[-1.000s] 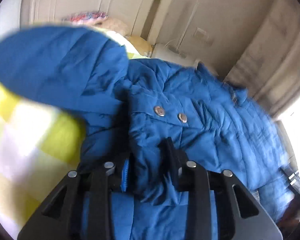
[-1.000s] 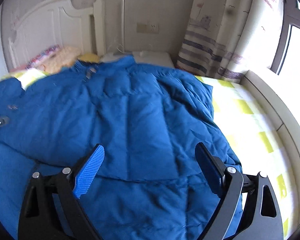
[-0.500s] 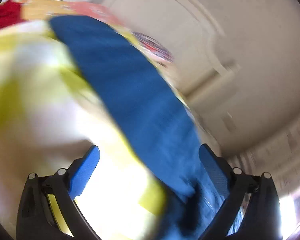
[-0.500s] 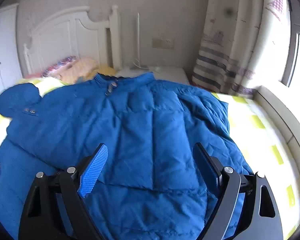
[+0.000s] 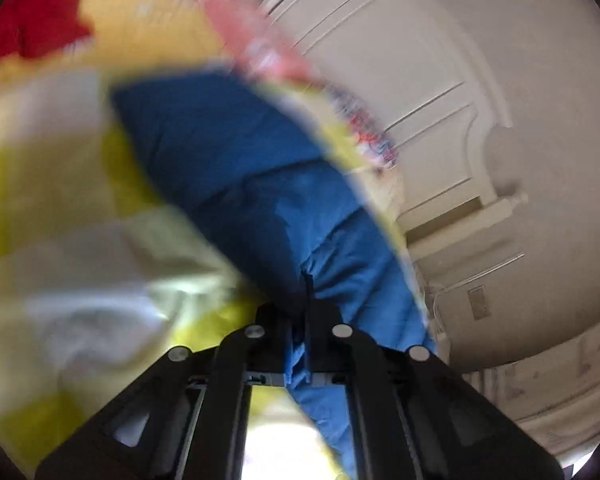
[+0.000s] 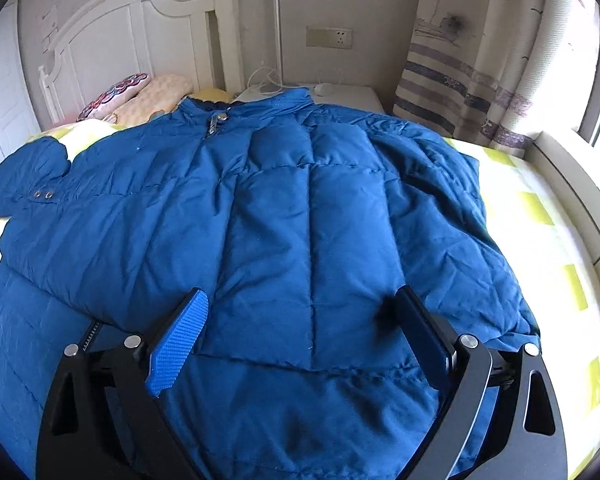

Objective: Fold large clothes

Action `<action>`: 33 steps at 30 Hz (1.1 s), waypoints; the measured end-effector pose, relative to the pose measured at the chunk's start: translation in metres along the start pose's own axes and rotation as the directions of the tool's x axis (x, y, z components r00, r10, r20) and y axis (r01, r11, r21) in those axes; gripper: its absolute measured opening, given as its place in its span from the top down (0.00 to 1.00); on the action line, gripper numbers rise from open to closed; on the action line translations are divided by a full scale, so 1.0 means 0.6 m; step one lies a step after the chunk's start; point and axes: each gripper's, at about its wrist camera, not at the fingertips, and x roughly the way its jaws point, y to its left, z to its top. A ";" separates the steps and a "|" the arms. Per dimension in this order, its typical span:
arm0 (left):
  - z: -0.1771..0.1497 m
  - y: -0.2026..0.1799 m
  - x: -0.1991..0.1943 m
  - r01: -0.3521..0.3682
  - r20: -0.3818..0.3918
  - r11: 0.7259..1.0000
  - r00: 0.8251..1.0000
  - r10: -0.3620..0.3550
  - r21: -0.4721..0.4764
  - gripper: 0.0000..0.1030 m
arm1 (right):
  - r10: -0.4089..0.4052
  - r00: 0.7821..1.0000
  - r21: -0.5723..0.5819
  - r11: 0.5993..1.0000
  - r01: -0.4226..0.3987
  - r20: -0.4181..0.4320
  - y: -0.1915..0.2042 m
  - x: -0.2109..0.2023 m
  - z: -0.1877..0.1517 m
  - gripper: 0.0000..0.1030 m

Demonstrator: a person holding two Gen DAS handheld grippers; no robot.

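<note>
Blue jacket (image 6: 300, 208) spread on bed (image 6: 548, 216) (checked sheet); right gripper (image 6: 300, 340) open above.

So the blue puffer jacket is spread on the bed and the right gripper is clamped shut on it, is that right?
Not quite. In the right wrist view the right gripper is open, its fingers apart above the blue puffer jacket, which is indeed spread on the bed.

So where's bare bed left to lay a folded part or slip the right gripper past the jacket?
Free: the checked sheet along the window-side bed edge, right of the blue jacket. A smaller strip shows by the left sleeve. Crowded: the jacket fills the middle, and pillows crowd the headboard.
</note>
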 end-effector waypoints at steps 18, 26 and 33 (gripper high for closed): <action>-0.669 -0.406 -0.031 0.372 -0.404 0.299 0.913 0.051 0.879 0.56 | 0.090 0.985 0.427 0.893 -0.146 0.148 -0.130 -0.038 -0.042 0.12; -0.621 -0.395 -0.152 0.448 -0.425 0.226 0.893 -0.148 0.865 0.19 | 0.107 0.982 0.436 0.885 -0.166 0.157 -0.133 -0.039 -0.045 0.12; -0.410 -0.255 -0.202 0.128 -0.027 0.742 0.989 -0.147 0.659 0.05 | 0.089 0.985 0.417 0.898 -0.142 0.146 -0.127 -0.038 -0.042 0.12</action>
